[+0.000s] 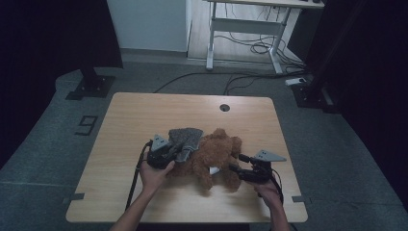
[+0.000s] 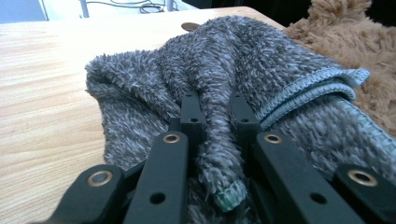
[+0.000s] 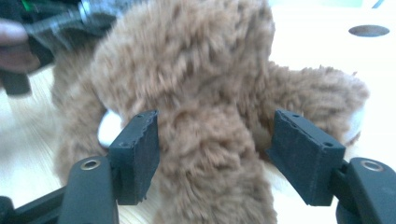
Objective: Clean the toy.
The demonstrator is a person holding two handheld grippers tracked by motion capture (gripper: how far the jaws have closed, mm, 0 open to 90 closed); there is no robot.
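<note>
A brown teddy bear lies on the light wooden bench, roughly in the middle of its near half, with a grey fluffy cloth draped over the bear's left side and spilling onto the wood. The left tongs, held in the person's left hand, sit just beside the bear at the cloth's near edge; in the left gripper view the left tongs are clamped on a gathered ridge of the cloth, a fold pinched between the two black jaws, with the cloth's pale stitched hem running off to the right and the bear's brown fur showing behind it. The right tongs, held in the person's right hand, reach in from the bear's right side at its lower body. In the right gripper view the right tongs stand wide apart, one jaw on either side of a plush limb of the bear, whether the pads press the fur is hard to tell. A small white patch shows on the bear near the left jaw. A round dark grommet hole sits in the bench near its far edge, well apart from the bear, and a black cable trails from the left tongs toward the near edge
</note>
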